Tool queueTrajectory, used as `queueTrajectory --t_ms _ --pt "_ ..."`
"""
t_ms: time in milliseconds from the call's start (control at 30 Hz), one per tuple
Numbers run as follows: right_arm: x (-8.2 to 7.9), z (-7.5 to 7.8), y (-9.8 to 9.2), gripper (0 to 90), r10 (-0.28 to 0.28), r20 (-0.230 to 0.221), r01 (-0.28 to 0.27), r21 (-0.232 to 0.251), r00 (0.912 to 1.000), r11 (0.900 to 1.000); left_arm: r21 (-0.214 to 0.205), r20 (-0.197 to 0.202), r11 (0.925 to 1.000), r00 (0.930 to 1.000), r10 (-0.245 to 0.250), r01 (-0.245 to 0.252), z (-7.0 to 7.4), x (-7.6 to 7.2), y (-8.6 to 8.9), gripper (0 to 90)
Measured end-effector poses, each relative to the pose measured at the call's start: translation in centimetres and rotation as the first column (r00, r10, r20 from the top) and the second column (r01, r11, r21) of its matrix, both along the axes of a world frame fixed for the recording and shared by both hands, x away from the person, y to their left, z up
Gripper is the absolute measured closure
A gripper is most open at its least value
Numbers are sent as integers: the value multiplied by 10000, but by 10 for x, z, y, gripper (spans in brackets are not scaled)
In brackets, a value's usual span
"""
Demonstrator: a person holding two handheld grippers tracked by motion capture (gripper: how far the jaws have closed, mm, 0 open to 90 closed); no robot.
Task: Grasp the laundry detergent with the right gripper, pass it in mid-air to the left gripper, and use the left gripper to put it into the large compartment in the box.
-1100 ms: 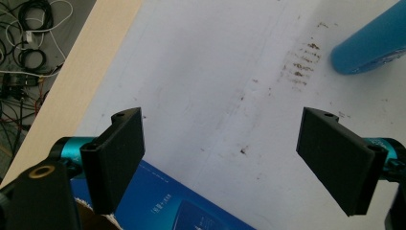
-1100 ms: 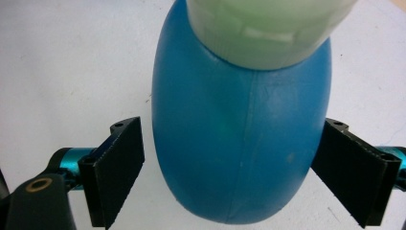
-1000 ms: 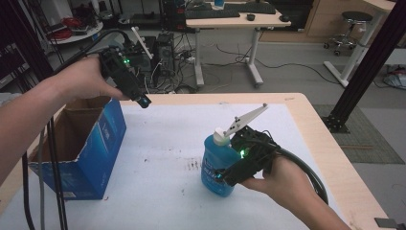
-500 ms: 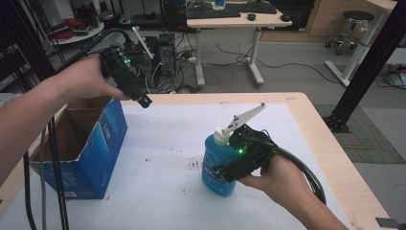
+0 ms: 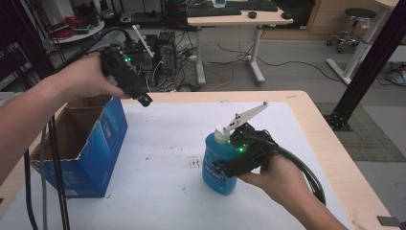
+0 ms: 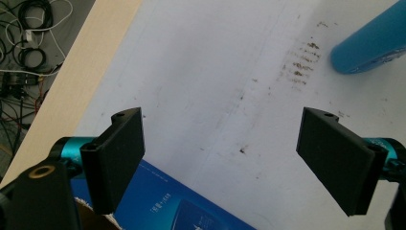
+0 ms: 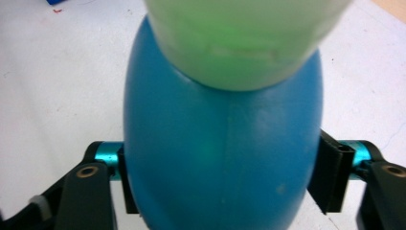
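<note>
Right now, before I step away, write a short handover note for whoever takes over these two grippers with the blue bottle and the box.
Right gripper: jaws have just been closing and now sit against both sides of the blue bottle, which stands upright on the white table cover.
Left gripper: open, nothing between its jaws, held above the table near the far corner of the blue cardboard box.
The box is open at the top and sits at the table's left side.
Done: bottle gripped.
Left: bottle not yet lifted; it probably goes into the box, though that is a guess.
</note>
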State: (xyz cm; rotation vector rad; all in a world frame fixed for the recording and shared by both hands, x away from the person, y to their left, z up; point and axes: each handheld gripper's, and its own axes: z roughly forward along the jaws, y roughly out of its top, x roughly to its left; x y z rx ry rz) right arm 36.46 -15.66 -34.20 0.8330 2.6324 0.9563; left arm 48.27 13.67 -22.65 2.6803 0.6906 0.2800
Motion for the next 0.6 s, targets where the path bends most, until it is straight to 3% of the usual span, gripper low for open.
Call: queueTrajectory --t_ms 600 --pt "-1 -3 0 386 126 -72 -124 172 9999 9998 8 5 10000 10000 2 -2 1 -1 2 169"
